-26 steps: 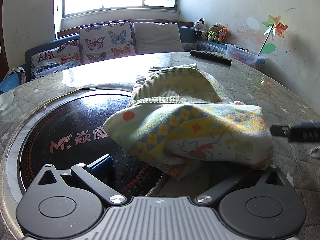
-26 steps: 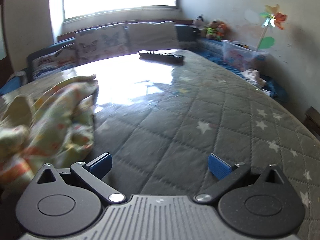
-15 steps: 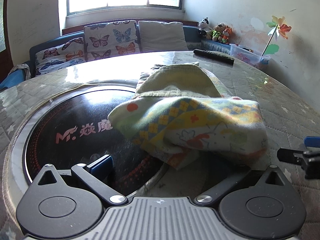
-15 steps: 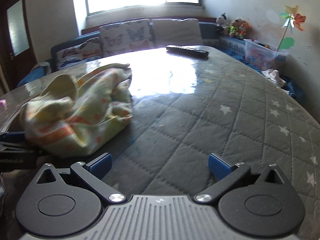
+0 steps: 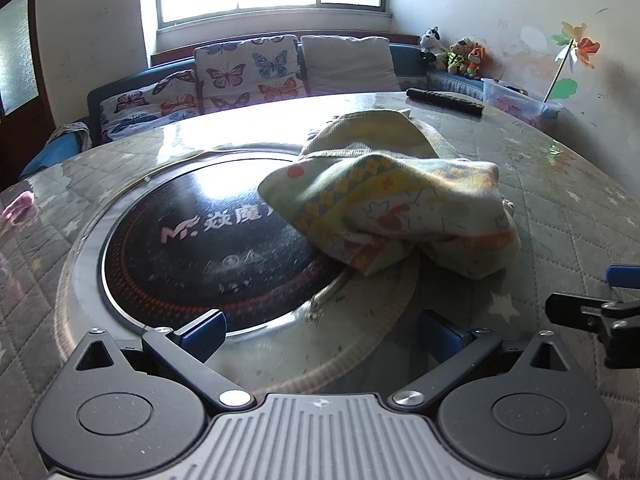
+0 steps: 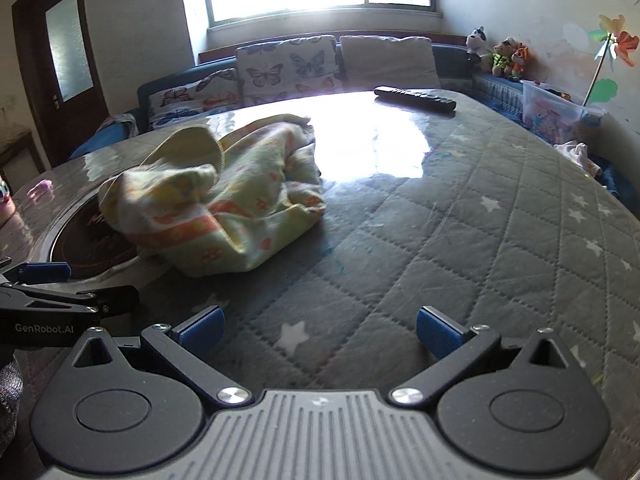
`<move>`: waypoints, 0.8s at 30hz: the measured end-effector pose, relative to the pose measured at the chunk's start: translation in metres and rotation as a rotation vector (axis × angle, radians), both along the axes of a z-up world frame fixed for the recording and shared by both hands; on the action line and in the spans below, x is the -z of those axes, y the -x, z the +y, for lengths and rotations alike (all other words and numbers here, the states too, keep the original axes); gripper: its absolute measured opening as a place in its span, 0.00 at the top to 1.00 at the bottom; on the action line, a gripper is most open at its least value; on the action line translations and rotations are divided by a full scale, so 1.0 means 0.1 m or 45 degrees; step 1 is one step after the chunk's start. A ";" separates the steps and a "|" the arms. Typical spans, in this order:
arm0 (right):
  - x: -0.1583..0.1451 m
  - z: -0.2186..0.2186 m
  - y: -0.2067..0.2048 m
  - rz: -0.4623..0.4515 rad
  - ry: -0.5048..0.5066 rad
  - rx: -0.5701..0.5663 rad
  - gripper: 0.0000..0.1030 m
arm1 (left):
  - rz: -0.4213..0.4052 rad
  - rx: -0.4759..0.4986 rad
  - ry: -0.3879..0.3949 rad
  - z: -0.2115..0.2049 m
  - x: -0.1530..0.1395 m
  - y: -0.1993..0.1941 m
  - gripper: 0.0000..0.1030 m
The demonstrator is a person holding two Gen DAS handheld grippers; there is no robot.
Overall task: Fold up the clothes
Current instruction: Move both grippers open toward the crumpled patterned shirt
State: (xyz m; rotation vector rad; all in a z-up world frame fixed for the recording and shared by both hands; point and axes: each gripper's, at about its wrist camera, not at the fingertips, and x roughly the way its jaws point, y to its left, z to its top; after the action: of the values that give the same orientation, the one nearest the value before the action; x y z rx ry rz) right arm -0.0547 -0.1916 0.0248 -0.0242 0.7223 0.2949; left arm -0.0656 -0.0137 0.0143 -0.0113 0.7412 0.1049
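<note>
A crumpled child's garment (image 5: 400, 200), pale green and yellow with orange patterns, lies bunched on the round table, partly over the black glass hob (image 5: 208, 248) set in its middle. My left gripper (image 5: 320, 334) is open a short way in front of the garment, with nothing between its blue pads. In the right wrist view the same garment (image 6: 224, 200) lies to the upper left, and my right gripper (image 6: 320, 330) is open over bare quilted cover. Each gripper's fingers show at the edge of the other's view.
The table (image 6: 480, 220) wears a grey quilted cover with white stars under a glossy sheet. A black remote (image 6: 414, 98) lies at the far edge. Behind stands a sofa (image 5: 248, 76) with butterfly cushions, soft toys (image 5: 460, 54) and a plastic box (image 5: 520, 100) to the right.
Both grippers have drawn back from the garment, which now lies farther off in both views. The right gripper's view has swung left toward it. Both stayed open.
</note>
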 end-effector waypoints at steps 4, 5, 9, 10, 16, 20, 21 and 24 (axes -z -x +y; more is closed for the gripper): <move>-0.01 0.05 0.13 -0.003 -0.007 -0.039 0.00 | 0.011 -0.010 -0.006 -0.02 -0.01 0.07 0.00; -0.01 0.06 0.14 0.001 -0.011 -0.045 0.00 | 0.013 -0.011 -0.007 -0.03 -0.02 0.08 0.00; -0.02 0.04 0.15 0.006 -0.006 -0.079 0.00 | 0.014 -0.015 -0.010 -0.05 -0.02 0.15 0.00; -0.02 0.02 0.14 0.007 -0.006 -0.088 0.00 | 0.014 -0.017 -0.013 -0.05 -0.02 0.16 0.00; -0.03 -0.08 0.10 0.011 -0.002 -0.129 0.00 | 0.014 -0.026 -0.032 -0.06 -0.04 0.23 0.00; -0.03 -0.08 0.12 0.012 -0.006 -0.138 0.00 | 0.002 -0.025 -0.039 -0.08 -0.07 0.27 0.00; -0.04 -0.08 0.13 0.012 -0.008 -0.140 0.00 | -0.001 -0.024 -0.042 -0.08 -0.08 0.28 0.00; -0.04 -0.07 0.15 0.007 -0.006 -0.148 0.00 | -0.011 -0.026 -0.046 -0.09 -0.10 0.30 0.00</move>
State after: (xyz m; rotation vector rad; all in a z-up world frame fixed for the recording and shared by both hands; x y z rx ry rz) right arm -0.0692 -0.1981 0.0291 -0.0611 0.7267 0.4080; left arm -0.0956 -0.0225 0.0242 0.0148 0.7303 0.1374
